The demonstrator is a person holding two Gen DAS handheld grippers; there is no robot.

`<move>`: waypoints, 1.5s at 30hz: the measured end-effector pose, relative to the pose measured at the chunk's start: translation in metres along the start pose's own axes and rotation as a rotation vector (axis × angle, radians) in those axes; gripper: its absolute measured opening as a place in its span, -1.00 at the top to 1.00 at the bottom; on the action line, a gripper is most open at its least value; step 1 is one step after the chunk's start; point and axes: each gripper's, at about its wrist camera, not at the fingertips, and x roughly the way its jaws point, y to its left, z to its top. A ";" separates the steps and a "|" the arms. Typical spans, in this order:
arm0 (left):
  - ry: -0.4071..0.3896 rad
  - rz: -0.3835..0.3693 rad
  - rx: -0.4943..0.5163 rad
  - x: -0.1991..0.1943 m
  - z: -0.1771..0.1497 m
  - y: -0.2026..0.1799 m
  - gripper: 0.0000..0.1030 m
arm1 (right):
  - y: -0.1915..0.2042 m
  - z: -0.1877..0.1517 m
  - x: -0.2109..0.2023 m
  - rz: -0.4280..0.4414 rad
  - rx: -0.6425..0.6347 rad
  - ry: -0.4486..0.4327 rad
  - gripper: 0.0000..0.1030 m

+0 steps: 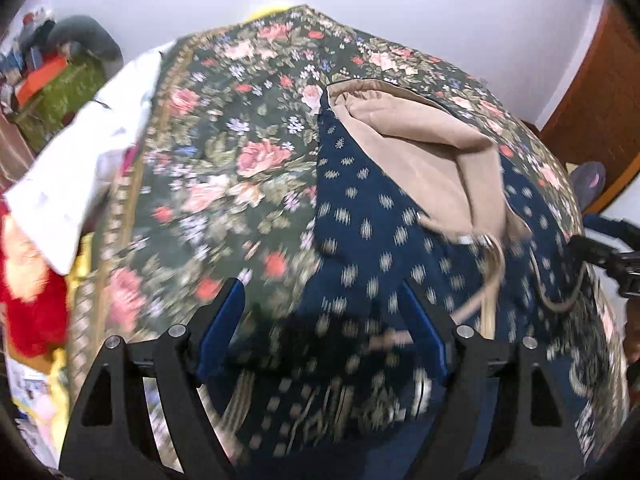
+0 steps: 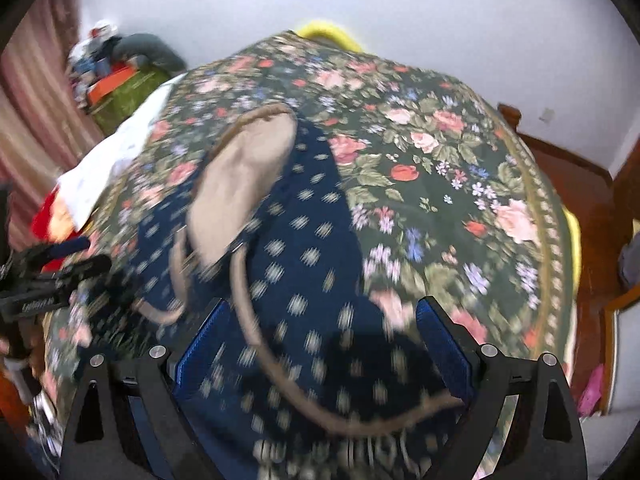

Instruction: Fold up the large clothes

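**Both tools spread wide above a navy garment on a floral bed cover**

Left wrist view, from left to right. At the left edge lie a red item (image 1: 28, 304) and a white cloth (image 1: 80, 184). The floral bed cover (image 1: 224, 152) fills the centre. The navy garment (image 1: 380, 248), dotted with pale motifs, occupies the centre-right; its beige lining (image 1: 432, 148) is turned outward in the upper part, and a beige cord (image 1: 492, 280) trails down it. The left tool (image 1: 322, 312), at the lower centre, has its jaws spread wide, with nothing pressed between them; the garment lies blurred beneath. The right tool (image 1: 608, 252) enters at the right edge.

Right wrist view, from left to right. The left tool (image 2: 52, 276) appears at the left edge. The navy garment (image 2: 304, 264) lies centre-left with its beige lining (image 2: 244, 184) at the upper left. The right tool (image 2: 320, 320), at the lower centre, stands wide with its pads clear of the cloth. The floral bed cover (image 2: 460, 184) extends to the right.
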 end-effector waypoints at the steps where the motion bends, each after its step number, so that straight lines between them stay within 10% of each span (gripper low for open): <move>1: 0.012 -0.013 -0.014 0.010 0.006 0.001 -0.52 | -0.002 0.005 0.013 0.004 0.029 0.013 -0.78; 6: 0.040 -0.052 -0.122 0.047 0.024 0.007 -0.42 | -0.010 0.022 0.051 0.118 0.130 0.016 -0.26; 15: 0.012 -0.126 -0.166 0.054 0.039 -0.013 0.88 | -0.002 0.017 0.048 0.201 0.116 -0.010 0.82; 29: 0.057 -0.281 0.061 -0.073 -0.063 -0.046 0.90 | 0.020 -0.081 -0.058 0.306 -0.022 0.060 0.86; 37: 0.197 -0.190 0.069 -0.055 -0.165 -0.037 0.87 | 0.018 -0.154 -0.083 0.129 -0.137 0.061 0.85; 45: 0.154 -0.150 0.087 -0.082 -0.173 -0.023 0.66 | 0.022 -0.155 -0.116 -0.051 -0.225 0.005 0.84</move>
